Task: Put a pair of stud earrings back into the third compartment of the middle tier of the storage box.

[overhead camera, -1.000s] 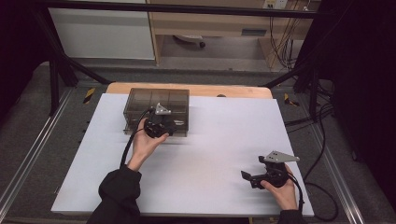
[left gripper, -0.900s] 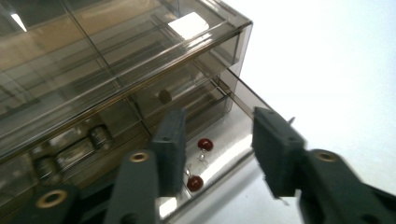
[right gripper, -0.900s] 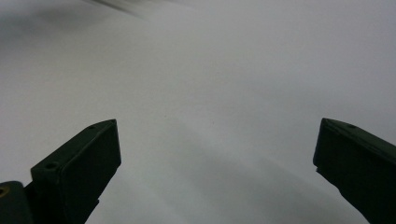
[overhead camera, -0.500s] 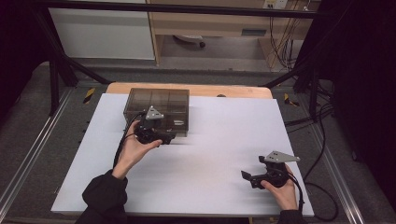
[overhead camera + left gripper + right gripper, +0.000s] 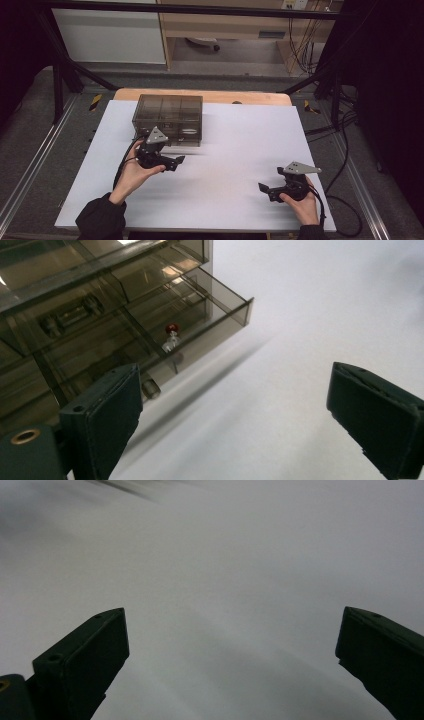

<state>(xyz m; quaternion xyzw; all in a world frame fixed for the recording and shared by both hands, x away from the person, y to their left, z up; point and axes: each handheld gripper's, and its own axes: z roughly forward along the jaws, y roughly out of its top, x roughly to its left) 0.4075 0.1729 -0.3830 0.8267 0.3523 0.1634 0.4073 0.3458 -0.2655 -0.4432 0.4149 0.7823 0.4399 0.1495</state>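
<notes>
A smoky see-through drawer box (image 5: pixel 169 114) stands at the back left of the white table (image 5: pixel 235 145). Its lower right drawer (image 5: pixel 210 310) is pulled partly out, and a small red-capped part (image 5: pixel 171 335) lies inside it. My left gripper (image 5: pixel 176 162) hovers just in front of the box, jaws pointing right. It is open and holds nothing (image 5: pixel 235 425), and the drawer sits beyond its left jaw. My right gripper (image 5: pixel 269 181) rests low near the front right edge, also open, with bare table between its jaws (image 5: pixel 230 665).
Other compartments of the box hold small metal pieces (image 5: pixel 70 317). A wooden board edge (image 5: pixel 240 97) runs along the back of the table. Black frame posts (image 5: pixel 57 75) and cables (image 5: pixel 345 150) flank the sides.
My left gripper has drawn back from the front of the box toward the person, and the drawer now stands out from the box. The right gripper has stayed put.
</notes>
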